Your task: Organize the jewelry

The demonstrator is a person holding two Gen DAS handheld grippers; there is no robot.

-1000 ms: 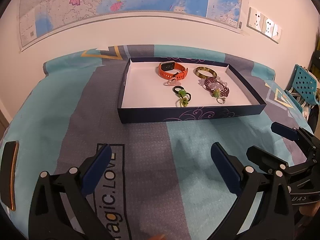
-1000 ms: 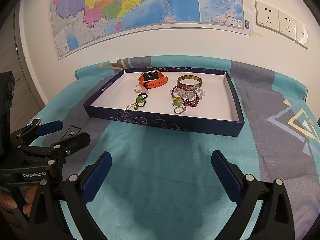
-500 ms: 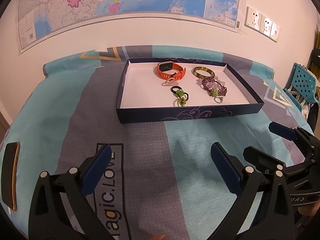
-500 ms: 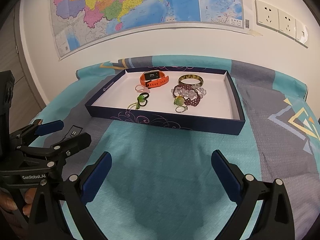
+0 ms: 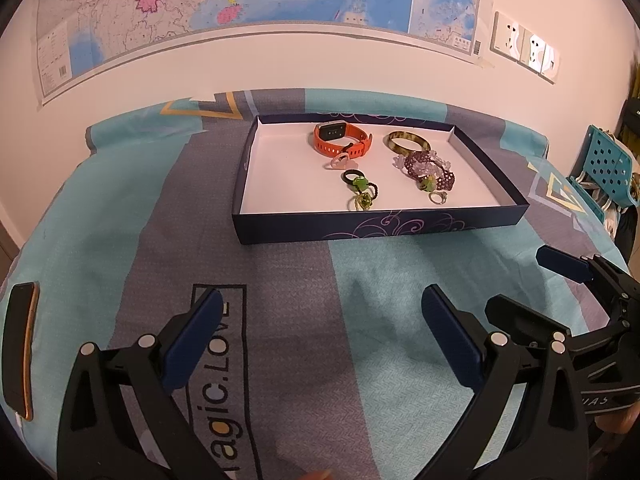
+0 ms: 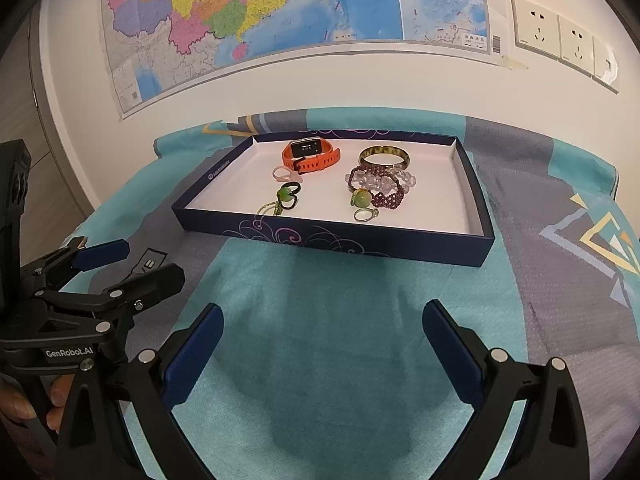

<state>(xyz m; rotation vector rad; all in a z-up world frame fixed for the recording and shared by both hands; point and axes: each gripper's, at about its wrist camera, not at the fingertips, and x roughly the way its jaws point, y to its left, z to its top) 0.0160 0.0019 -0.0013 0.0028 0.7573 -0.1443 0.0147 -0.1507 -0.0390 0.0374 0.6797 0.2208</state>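
You've got both grippers, left gripper (image 5: 320,328) and right gripper (image 6: 322,340), jaws wide apart, empty, near the shallow navy cardboard tray (image 6: 332,236) of jewelry.

Orange watch (image 5: 341,138), bangle (image 5: 408,142), beaded bracelets (image 5: 430,168) and rings lie in the navy tray (image 5: 376,228).

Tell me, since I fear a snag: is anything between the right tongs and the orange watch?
Only the tray's near wall and, just past it, the green-bead ring. The right tongs hover open over bare cloth; the orange watch lies at the back.
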